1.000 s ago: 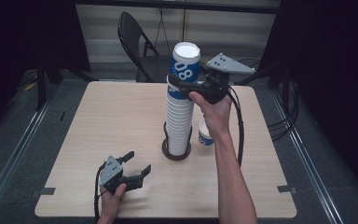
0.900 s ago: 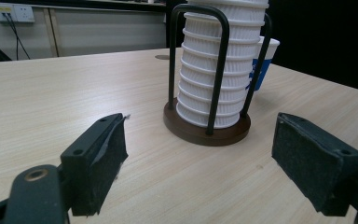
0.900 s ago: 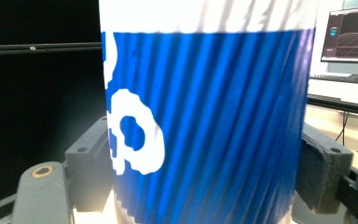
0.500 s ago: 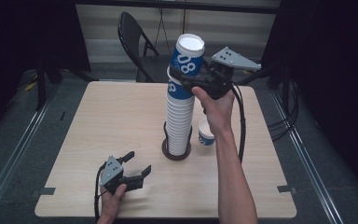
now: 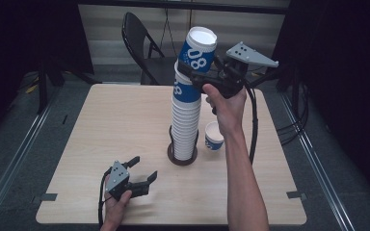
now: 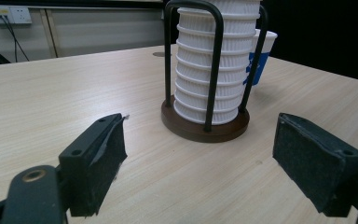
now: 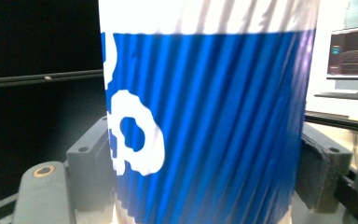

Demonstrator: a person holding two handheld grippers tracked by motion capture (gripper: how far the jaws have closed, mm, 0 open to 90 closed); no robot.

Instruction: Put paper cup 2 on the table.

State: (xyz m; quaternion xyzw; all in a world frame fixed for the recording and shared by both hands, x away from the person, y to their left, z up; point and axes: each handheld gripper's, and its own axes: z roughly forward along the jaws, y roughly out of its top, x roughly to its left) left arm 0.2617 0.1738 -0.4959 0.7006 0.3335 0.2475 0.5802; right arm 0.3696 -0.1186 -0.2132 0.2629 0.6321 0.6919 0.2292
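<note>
A tall stack of white ribbed paper cups (image 5: 185,125) stands in a black wire holder with a round brown base (image 5: 182,159) at the table's middle. Its topmost cup carries a blue band (image 5: 182,90). Just above it hangs a blue-and-white cup (image 5: 198,50), tilted, with my right gripper (image 5: 193,78) shut on its lower part. In the right gripper view the cup (image 7: 205,116) sits between both pads (image 7: 324,170). My left gripper (image 5: 142,171) rests open near the front left of the table; its view looks at the holder (image 6: 200,129) and stack (image 6: 200,70).
A single small blue-and-white cup (image 5: 214,136) stands on the table (image 5: 106,120) just right of the holder, under my right forearm. A black folding chair (image 5: 139,43) stands behind the far edge. Dark floor and rails surround the table.
My right gripper has lifted the blue cup a little higher off the stack and tipped it to the right. The left gripper has stayed where it was.
</note>
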